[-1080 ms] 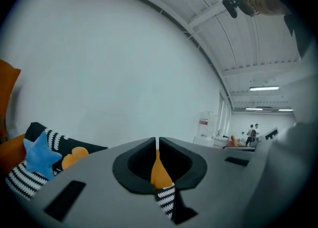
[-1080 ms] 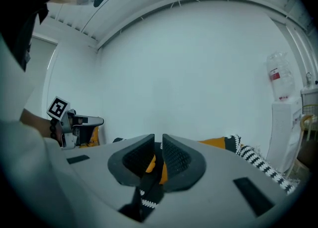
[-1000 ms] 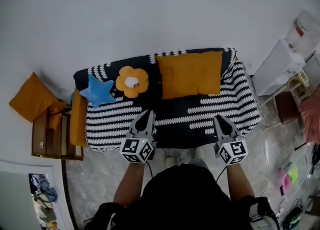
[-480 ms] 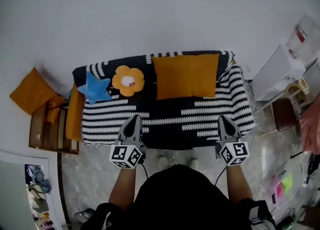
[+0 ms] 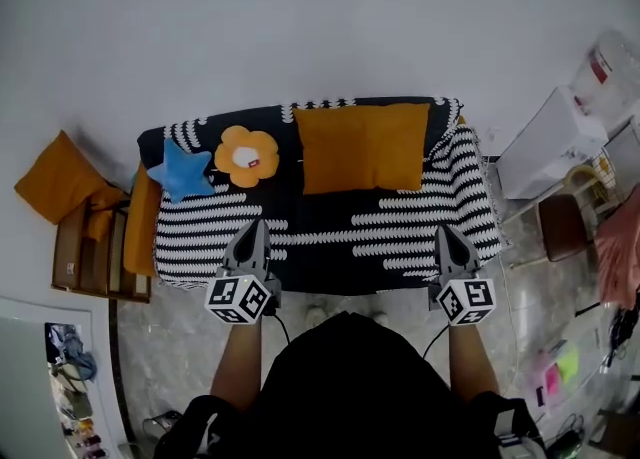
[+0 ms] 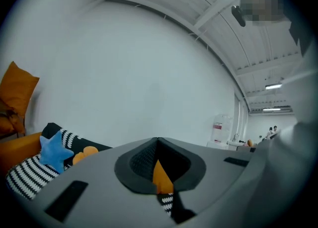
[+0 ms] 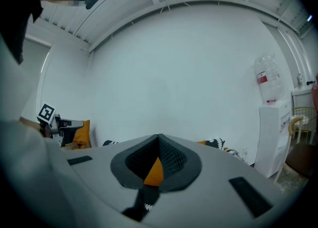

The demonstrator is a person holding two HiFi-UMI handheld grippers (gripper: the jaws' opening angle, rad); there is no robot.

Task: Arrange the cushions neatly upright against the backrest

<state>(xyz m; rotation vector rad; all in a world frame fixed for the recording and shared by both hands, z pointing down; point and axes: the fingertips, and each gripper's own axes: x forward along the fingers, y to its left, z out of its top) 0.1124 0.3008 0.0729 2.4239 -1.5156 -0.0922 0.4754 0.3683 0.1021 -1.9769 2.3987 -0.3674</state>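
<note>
Pulled back to the front edge of the sofa [image 5: 330,237], left gripper [image 5: 254,225] and right gripper [image 5: 441,231] are both closed and empty; the star cushion [image 5: 181,169] probably needs nudging straighter.

Three cushions are set in a row along the backrest [image 5: 286,115] of a sofa [image 5: 380,232] draped in a black-and-white striped cover. At the left end a blue star cushion [image 5: 182,169] is leaned against the backrest. Just beside it an orange flower cushion [image 5: 248,155] with a white centre is propped upright. To the right, past a narrow gap, a large rectangular orange cushion [image 5: 363,146] is stood on its long edge, flat against the backrest. A fourth orange cushion [image 5: 55,190] is seen off the sofa at the far left, tilted against the wall by a wooden shelf [image 5: 95,262].
</note>
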